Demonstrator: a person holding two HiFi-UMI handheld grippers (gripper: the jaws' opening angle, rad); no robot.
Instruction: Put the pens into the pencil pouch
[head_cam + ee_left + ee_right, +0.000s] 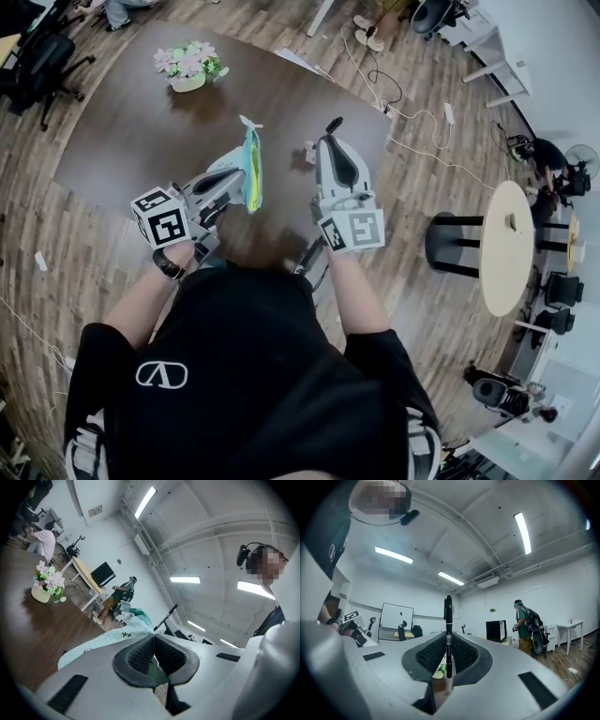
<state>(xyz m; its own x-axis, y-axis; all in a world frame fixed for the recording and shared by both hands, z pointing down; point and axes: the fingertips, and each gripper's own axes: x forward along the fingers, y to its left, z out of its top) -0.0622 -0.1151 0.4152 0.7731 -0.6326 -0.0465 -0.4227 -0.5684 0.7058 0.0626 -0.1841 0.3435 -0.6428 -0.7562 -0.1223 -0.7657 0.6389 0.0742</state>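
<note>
The left gripper (pixel 153 639) has its jaws pressed together on a fold of a pale mint pouch (pixel 108 641). The pouch's fabric spreads out to the left of the dark ribbed pads and carries small dark star marks. Just beyond the jaws a black pen (pixel 168 615) slants up to the right, its lower end hidden behind them. A dark wooden counter (pixel 28 625) fills the left side, and on it, well apart from the pouch, stands a cream pot of pink and white flowers (pixel 47 584). A person in a dark top (pixel 274 618) is at the right edge.
</note>
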